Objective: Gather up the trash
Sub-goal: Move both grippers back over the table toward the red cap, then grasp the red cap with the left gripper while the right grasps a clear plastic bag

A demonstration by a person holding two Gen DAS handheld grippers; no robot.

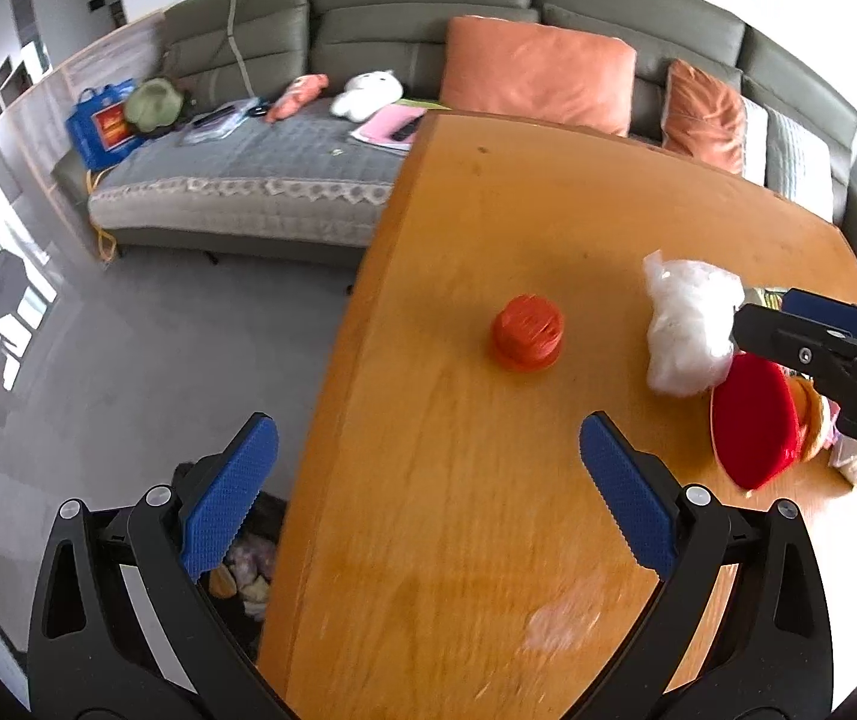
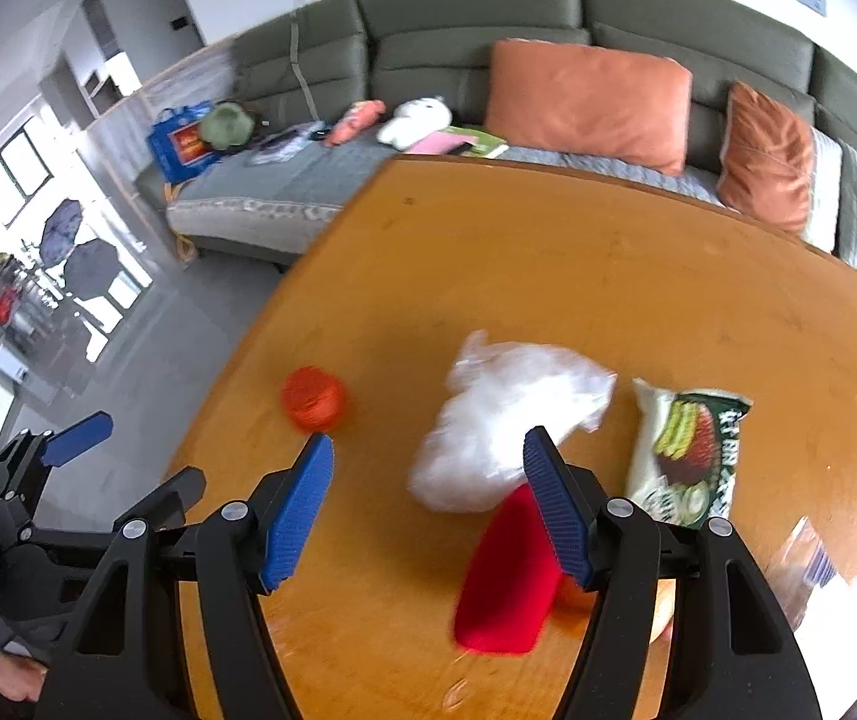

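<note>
On the wooden table [image 1: 488, 192] lie an orange bottle cap [image 1: 527, 333], a crumpled white plastic bag [image 1: 689, 330] and a red lid-like piece [image 1: 755, 420]. My left gripper [image 1: 428, 492] is open and empty, hovering over the table's left edge short of the cap. In the right wrist view my right gripper [image 2: 428, 504] is open above the table [image 2: 548, 252]. The white bag [image 2: 506, 432] lies just beyond its fingers and the red piece [image 2: 506, 582] under its right finger. The cap [image 2: 314, 399] sits ahead to the left. A green-and-white snack packet [image 2: 686, 456] lies to the right.
A grey-green sofa [image 1: 368, 18] with orange cushions [image 1: 539, 72] and toys stands behind the table. A dark container holding scraps [image 1: 248, 564] sits on the floor under the table's left edge. Clear plastic [image 2: 806, 564] lies at the table's right. The right gripper [image 1: 764, 315] shows beside the bag.
</note>
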